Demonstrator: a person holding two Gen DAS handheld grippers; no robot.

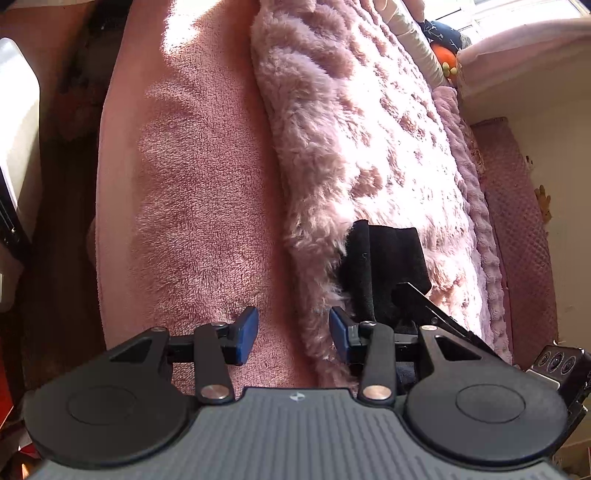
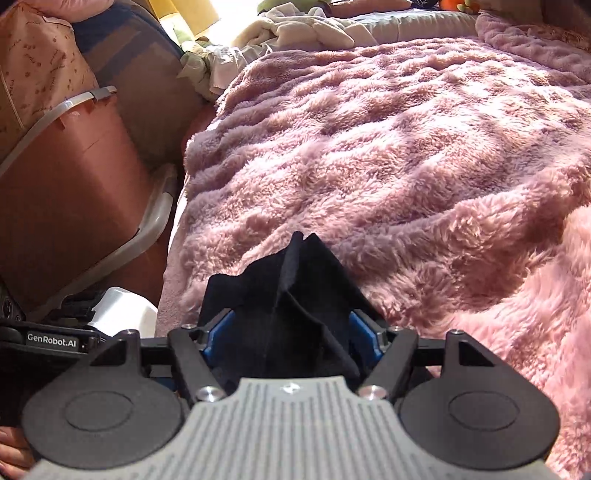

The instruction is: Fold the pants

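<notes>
The black pants (image 2: 291,295) lie bunched on the fluffy mauve blanket (image 2: 406,147) at the near edge of the bed. My right gripper (image 2: 291,332) stands wide around the bunch; its blue pads (image 2: 364,332) flank the cloth without visibly squeezing it. In the left wrist view the pants (image 1: 384,266) show as a dark folded heap to the right, with the right gripper's black frame (image 1: 450,325) reaching in beside them. My left gripper (image 1: 293,332) is open, its blue pads (image 1: 247,332) apart over the blanket's edge with nothing between them.
A smooth pink fleece sheet (image 1: 184,184) lies left of the fluffy blanket (image 1: 351,147). A brown bin with a grey handle (image 2: 74,184) and a white object (image 2: 122,310) stand beside the bed. Pale crumpled clothes (image 2: 303,29) and an orange plush toy (image 1: 445,55) lie at the far end.
</notes>
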